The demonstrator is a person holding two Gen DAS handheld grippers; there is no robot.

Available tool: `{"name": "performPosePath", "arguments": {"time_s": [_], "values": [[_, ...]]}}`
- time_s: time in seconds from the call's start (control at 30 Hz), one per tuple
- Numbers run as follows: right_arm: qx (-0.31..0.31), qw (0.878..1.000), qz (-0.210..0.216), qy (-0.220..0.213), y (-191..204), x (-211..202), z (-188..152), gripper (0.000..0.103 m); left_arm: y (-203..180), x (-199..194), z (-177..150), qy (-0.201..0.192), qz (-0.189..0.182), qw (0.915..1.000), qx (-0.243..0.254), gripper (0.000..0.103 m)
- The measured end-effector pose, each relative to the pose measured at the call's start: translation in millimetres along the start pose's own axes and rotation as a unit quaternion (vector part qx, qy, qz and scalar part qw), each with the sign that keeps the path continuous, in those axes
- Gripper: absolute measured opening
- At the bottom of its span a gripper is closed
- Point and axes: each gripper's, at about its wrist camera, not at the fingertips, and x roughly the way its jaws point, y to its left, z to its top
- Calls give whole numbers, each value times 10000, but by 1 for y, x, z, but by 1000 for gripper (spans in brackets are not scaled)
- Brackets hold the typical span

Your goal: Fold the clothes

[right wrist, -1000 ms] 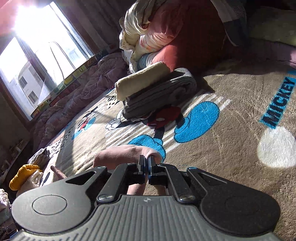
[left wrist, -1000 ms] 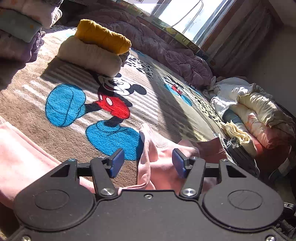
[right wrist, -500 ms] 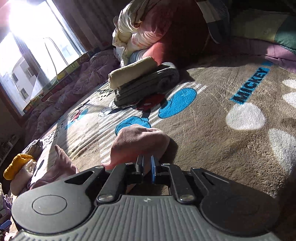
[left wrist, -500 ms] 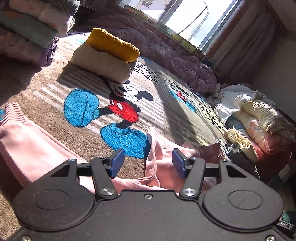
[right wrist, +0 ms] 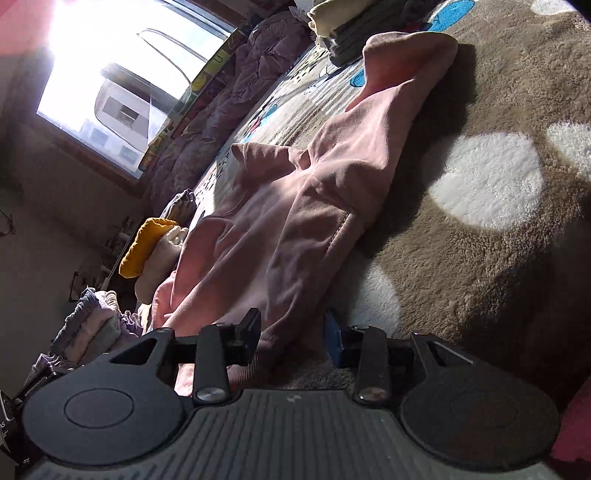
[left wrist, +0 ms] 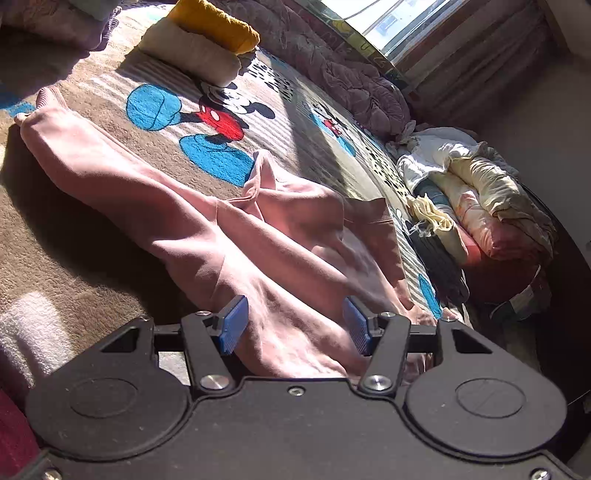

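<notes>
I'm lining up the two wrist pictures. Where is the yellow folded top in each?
Left wrist: yellow folded top at the top edge, left of middle, on a cream bundle.
Right wrist: at mid-left, beside the pink sweatshirt.
Shared landmark: that sweatshirt.

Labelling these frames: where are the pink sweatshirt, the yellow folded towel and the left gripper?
pink sweatshirt (left wrist: 177, 206), left wrist view, on its sleeve
yellow folded towel (left wrist: 214, 24), left wrist view, top face
left gripper (left wrist: 293, 325), left wrist view, between fingertips
</notes>
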Motion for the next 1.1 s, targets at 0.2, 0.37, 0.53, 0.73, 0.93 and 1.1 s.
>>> {"name": "performPosePath", "arguments": {"time_s": [0.2, 0.37, 0.53, 0.73, 0.93, 1.1], "values": [[727, 9956, 492, 333, -6, 9, -13, 40, 12, 11, -19, 319, -209, 9968, -705, 54], [875, 9937, 568, 401, -1, 19, -17, 39, 15, 28, -29, 417, -277, 9940, -977, 54], [718, 9950, 579, 382, 6, 28, -20, 34, 18, 45, -40, 495, -83, 9936, -1011, 51], [548, 9955, 668, 384, 4, 36, -23, 15, 27, 45, -41, 378, -26, 9950, -928, 17], [577, 9934, 821, 562, -3, 15, -22, 15, 27, 18, -46, 442, 7, 9963, -740, 7], [590, 9923, 623, 893, -15, 6, -26, 14, 30, 24, -53, 775, 281, 9945, -642, 10]]}}
